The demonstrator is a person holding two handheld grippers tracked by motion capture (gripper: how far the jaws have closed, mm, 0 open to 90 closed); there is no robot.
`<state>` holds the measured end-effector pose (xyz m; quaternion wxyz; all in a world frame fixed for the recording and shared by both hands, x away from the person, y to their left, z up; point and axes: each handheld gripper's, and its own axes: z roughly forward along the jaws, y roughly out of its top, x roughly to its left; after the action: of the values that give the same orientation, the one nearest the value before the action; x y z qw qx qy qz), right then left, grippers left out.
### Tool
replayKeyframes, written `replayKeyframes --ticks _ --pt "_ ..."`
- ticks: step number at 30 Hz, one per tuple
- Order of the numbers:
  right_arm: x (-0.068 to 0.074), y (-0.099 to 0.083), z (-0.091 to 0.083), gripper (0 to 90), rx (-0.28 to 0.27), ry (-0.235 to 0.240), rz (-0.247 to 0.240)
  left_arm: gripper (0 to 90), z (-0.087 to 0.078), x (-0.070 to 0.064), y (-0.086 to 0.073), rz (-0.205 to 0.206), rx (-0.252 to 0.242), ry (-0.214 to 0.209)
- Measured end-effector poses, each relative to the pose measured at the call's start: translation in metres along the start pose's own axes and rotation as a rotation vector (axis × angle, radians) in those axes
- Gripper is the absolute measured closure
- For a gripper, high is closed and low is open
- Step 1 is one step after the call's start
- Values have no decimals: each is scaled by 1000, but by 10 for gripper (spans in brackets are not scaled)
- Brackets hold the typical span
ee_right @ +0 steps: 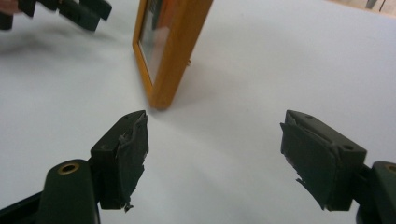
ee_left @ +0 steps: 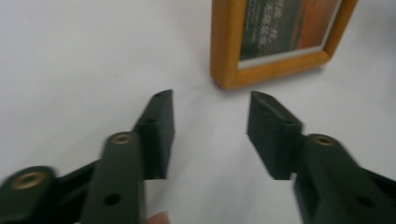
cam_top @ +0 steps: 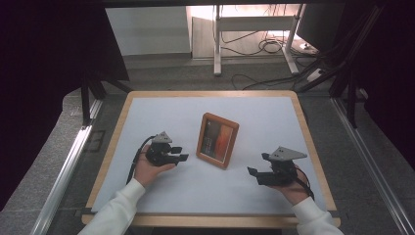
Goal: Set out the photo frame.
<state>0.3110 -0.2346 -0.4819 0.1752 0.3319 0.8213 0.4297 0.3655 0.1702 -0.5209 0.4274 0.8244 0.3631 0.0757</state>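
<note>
A wooden picture frame stands upright near the middle of the white table, holding an orange and dark picture. My left gripper rests to its left, open, its jaws aimed at the frame's lower left corner with a small gap between them and it. My right gripper is to the frame's right, open wide, nothing between its jaws. In the right gripper view my gripper faces the frame's edge, and the left gripper shows beyond it at top left.
The white table top has a wooden border. Beyond the far edge are a white stand and loose cables on the floor. Dark panels stand at both sides.
</note>
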Motion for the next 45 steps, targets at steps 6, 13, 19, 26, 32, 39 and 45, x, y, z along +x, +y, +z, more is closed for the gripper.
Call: replayKeyframes --ticks 6,13,19,26,32,39,45 --pt "1 -8 5 236 22 -14 -8 835 19 4 16 23 21 25" --pt "6 -11 4 236 14 -30 -42 900 36 -3 27 54 42 13" --pt "6 -12 5 236 17 -34 -39 900 42 -1 29 49 46 7" --pt "4 -13 5 236 17 -47 -39 900 44 0 27 39 52 -11" --pt "3 -13 3 236 12 -47 -41 900 43 -1 23 39 54 -23" --pt "3 -13 3 236 15 -44 -43 900 42 -5 22 50 58 -40" --pt "2 -13 3 235 15 -48 -42 900 40 -11 19 59 61 -54"
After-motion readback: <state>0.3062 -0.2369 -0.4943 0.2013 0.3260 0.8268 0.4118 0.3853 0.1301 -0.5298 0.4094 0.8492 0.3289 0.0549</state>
